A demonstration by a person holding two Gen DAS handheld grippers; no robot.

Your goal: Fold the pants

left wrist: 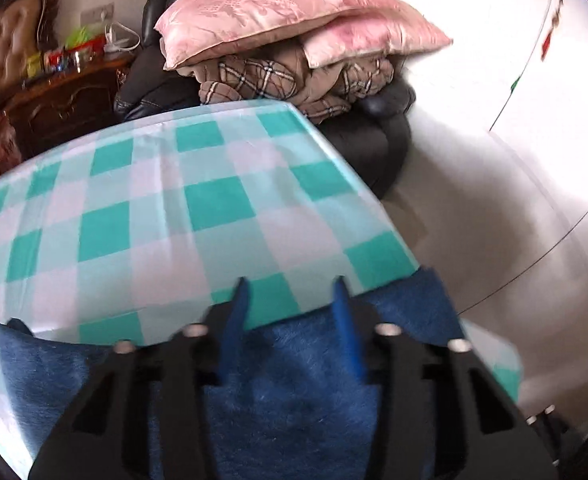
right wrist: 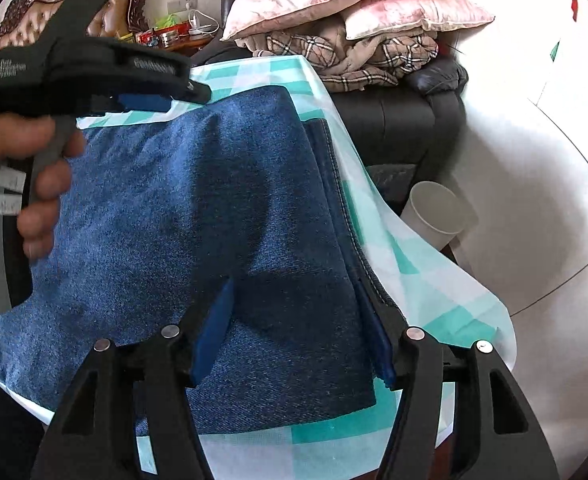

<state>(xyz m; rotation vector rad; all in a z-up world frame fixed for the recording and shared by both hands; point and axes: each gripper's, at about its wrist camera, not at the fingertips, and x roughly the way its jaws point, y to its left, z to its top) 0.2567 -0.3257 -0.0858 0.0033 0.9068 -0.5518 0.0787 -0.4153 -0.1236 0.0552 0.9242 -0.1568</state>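
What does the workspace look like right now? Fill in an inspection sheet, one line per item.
Surface: table under a teal checked cloth.
Job's things: blue denim pants, folded into a block on the cloth.
Clutter: nothing seen on the cloth.
Grippers: left gripper and right gripper both over the pants, fingers apart, gripping nothing.
Cables: white charger cord on the side cabinet.
Surroundings: pink pillows on a plaid blanket, white bin on the floor.
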